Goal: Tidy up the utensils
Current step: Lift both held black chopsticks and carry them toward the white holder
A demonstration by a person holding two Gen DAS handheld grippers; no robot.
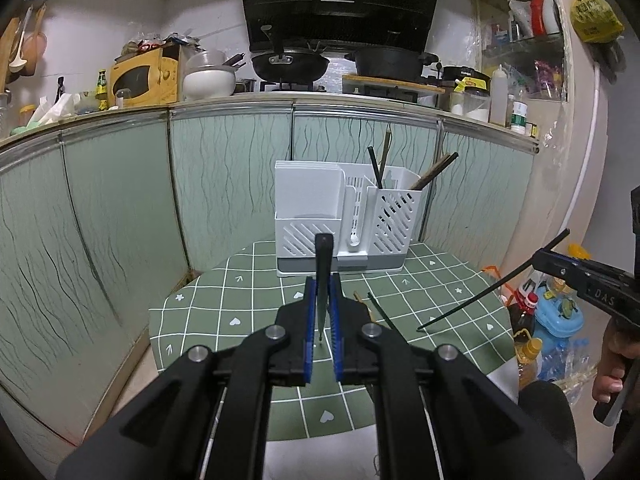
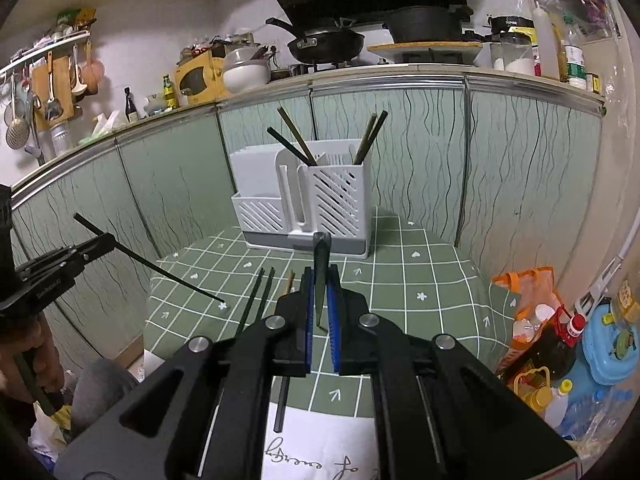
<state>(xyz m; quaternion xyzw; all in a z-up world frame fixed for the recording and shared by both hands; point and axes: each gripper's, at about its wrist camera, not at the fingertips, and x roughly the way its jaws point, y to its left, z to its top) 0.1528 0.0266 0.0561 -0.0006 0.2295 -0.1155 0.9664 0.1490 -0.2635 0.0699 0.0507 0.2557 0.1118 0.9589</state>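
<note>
A white utensil holder [image 1: 346, 220] [image 2: 304, 204] stands at the far side of the green checked table, with several chopsticks [image 1: 378, 164] [image 2: 370, 136] upright in its right compartment. My left gripper [image 1: 323, 280] is shut on a dark chopstick [image 1: 322, 280], held end-on above the table; from the right wrist view that gripper [image 2: 102, 242] holds the chopstick [image 2: 160, 270] with its tip down on the cloth. My right gripper [image 2: 320, 276] is shut on another dark chopstick [image 2: 321, 276], also seen in the left wrist view [image 1: 492, 288]. Loose chopsticks [image 2: 260, 300] [image 1: 380, 312] lie on the table.
Green cabinet fronts [image 1: 120, 208] stand behind the table under a cluttered counter with pans. Oil bottles and a blue container [image 2: 560, 344] sit on the floor to the right. A white paper [image 2: 320, 448] lies at the table's near edge.
</note>
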